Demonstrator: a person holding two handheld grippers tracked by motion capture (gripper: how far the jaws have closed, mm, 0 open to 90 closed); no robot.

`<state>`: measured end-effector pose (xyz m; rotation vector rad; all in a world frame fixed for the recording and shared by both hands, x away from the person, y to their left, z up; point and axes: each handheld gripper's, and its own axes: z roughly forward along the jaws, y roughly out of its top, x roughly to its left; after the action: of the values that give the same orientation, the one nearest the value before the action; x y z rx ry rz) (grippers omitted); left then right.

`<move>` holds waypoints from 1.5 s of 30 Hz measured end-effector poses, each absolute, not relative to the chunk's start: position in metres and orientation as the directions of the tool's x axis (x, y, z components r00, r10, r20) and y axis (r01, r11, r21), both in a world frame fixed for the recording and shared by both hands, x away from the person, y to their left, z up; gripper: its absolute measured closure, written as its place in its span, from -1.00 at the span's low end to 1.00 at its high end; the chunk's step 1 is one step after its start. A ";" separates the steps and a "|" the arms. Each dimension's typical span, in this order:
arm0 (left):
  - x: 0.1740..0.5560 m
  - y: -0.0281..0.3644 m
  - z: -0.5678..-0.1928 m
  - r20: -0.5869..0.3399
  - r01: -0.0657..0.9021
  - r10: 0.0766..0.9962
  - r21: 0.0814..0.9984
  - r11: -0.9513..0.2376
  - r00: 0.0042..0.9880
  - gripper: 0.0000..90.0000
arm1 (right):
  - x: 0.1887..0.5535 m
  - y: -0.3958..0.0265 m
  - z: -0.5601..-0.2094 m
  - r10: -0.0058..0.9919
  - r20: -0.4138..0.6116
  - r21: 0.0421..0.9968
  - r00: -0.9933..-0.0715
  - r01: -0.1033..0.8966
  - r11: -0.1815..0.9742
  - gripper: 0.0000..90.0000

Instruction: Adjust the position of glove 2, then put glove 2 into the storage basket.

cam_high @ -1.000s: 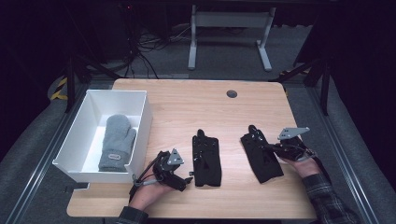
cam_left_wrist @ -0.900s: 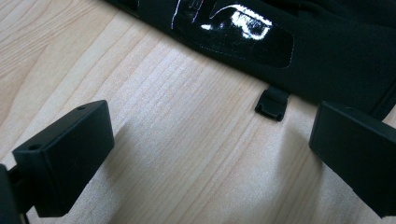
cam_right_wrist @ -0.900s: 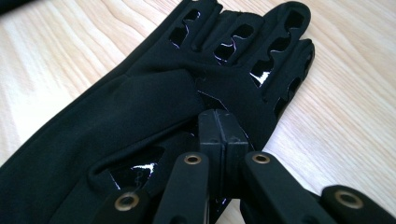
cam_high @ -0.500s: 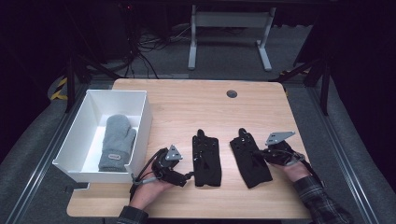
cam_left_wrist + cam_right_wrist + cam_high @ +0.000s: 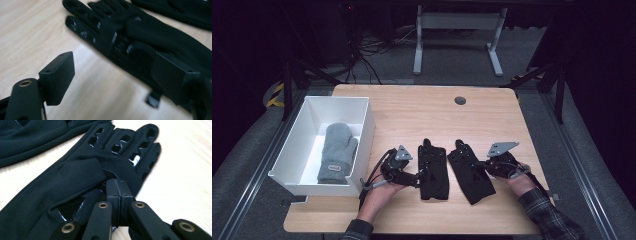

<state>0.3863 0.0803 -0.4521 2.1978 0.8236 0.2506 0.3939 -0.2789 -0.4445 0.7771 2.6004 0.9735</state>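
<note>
Near the front edge of the pale wooden surface (image 5: 412, 107), the right gripper (image 5: 117, 185) pinches the right-hand black fabric glove (image 5: 470, 170) flat, likely to drag it. The left gripper (image 5: 418, 176), jaws apart and just been closing, straddles the edge of the other black glove (image 5: 433, 170), not yet pressing. Farther left, a grey knitted mitten (image 5: 336, 152) lies in the white box (image 5: 367, 125); its small label is unreadable.

Dark lab: floor cables (image 5: 367, 55), rails (image 5: 249, 175).
</note>
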 end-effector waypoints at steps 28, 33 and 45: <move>0.401 0.068 -0.450 -0.258 0.621 0.654 0.666 -0.413 0.711 0.94 | 0.379 -0.295 -0.453 0.536 -0.006 0.645 -0.844 0.406 0.647 1.00; 0.399 0.072 -0.438 -0.307 0.618 0.623 0.693 -0.372 0.720 0.94 | 0.376 -0.287 -0.453 0.511 0.000 0.648 -0.859 0.390 0.655 1.00; 0.402 0.068 -0.414 -0.353 0.591 0.555 0.733 -0.337 0.753 0.94 | 0.374 -0.269 -0.454 0.476 0.014 0.656 -0.879 0.368 0.659 1.00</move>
<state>0.4025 0.0684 -0.4139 2.0143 0.8642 -0.0484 0.3745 -0.2694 -0.4537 0.6959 2.7147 1.0196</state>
